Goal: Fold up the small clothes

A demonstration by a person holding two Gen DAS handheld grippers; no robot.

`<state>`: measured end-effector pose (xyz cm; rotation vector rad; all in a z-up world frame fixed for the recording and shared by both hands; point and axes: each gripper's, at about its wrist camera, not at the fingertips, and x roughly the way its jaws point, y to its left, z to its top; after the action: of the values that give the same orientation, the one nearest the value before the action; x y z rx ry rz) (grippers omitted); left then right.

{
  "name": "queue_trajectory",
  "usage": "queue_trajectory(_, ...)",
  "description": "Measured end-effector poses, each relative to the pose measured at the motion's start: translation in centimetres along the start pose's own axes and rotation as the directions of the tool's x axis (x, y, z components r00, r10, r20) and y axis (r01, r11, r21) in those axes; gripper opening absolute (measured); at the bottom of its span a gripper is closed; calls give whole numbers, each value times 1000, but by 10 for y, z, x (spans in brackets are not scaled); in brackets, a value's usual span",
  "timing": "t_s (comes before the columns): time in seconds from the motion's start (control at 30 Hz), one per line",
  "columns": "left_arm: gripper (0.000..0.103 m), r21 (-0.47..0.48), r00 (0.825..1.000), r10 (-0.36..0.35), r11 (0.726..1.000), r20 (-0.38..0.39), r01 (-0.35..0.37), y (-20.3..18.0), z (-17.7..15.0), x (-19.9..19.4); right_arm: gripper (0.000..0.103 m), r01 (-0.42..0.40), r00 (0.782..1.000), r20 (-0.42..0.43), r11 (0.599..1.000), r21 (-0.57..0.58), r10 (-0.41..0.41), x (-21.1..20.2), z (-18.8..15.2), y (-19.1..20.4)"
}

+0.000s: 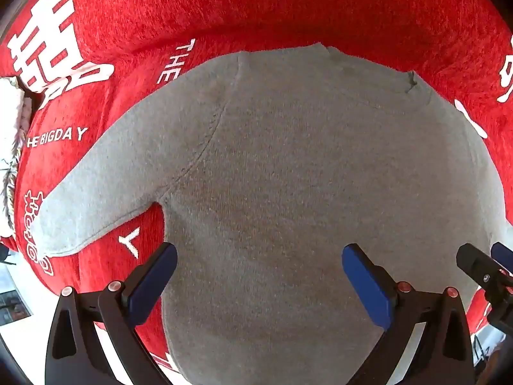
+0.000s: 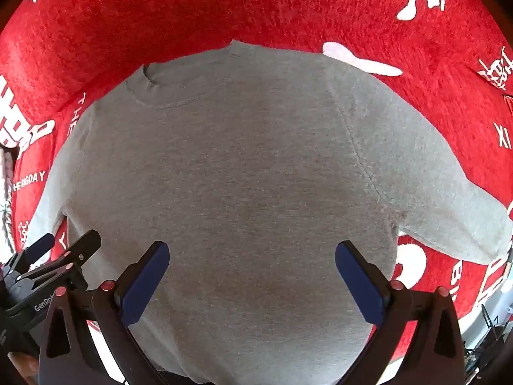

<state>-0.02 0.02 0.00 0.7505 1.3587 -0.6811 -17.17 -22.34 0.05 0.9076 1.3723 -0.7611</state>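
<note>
Both my claws hang over the grey T-shirt [image 1: 288, 176], pointing straight down at it. My left claw [image 1: 259, 276] has its jaws spread as wide as they go, with nothing between them but the shirt's body below. My right claw [image 2: 251, 276] stands the same way, jaws fully apart and empty, close beside the left one.

The shirt lies flat and spread on the red cloth [image 1: 288, 9] that covers the counter, its neckline [image 2: 166, 96] far ahead of my fingertips. The left sleeve [image 1: 96, 192] reaches out to the left of my left claw, and the right sleeve [image 2: 449, 211] runs off to the right of my right claw. The bottom hem runs back under my claws; I cannot see its edge.

As I judge it, no fold has been made yet, and several things could spoil the first one. If I pinch down here in the middle of the body, my pads may catch only the top layer, or drag the fuzzy red cloth up with the shirt. Both claws sit so near each other that they could knock together if I close in on one spot. And if I lift one sleeve unevenly, the soft knit will bunch and the fold line will come out crooked.
</note>
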Motion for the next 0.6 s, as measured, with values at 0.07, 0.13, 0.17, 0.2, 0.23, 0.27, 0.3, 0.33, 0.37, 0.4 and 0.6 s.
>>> queue_trajectory(0.07,103,-8,1000,-3,1000,7,3,-1,1,0,103,-1,1000,-1,1000,6,1,0,0,0)
queue_trajectory(0.13,103,-10,1000,-1,1000,8,1,-1,0,0,103,2,1000,0,1000,8,-2,0,0,0)
queue_trajectory(0.17,103,-10,1000,0,1000,9,0,-2,-1,1,103,2,1000,1,1000,7,-2,0,0,0)
queue_trajectory(0.2,103,-10,1000,1,1000,9,-1,-3,-1,1,103,3,1000,1,1000,5,-3,0,-1,0)
queue_trajectory(0.23,103,-8,1000,5,1000,8,-4,-4,-2,2,103,4,1000,2,1000,5,-4,-1,-1,0)
queue_trajectory(0.27,103,-7,1000,10,1000,6,-10,-5,-3,3,103,6,1000,1,1000,6,-6,0,-1,0)
queue_trajectory(0.3,103,-2,1000,13,1000,5,-13,-2,-1,2,103,7,1000,0,1000,6,-7,-1,-1,0)
queue_trajectory(0.33,103,-2,1000,13,1000,4,-13,-2,-1,3,103,7,1000,0,1000,7,-7,-1,-1,0)
queue_trajectory(0.37,103,-4,1000,12,1000,4,-12,-3,-2,4,103,6,1000,0,1000,9,-6,-1,-2,0)
queue_trajectory(0.4,103,-5,1000,12,1000,4,-12,-4,-3,4,103,6,1000,0,1000,10,-6,-1,-1,0)
queue_trajectory(0.6,103,-4,1000,7,1000,10,-7,1,-1,0,103,8,1000,0,1000,6,-8,-2,-2,-1)
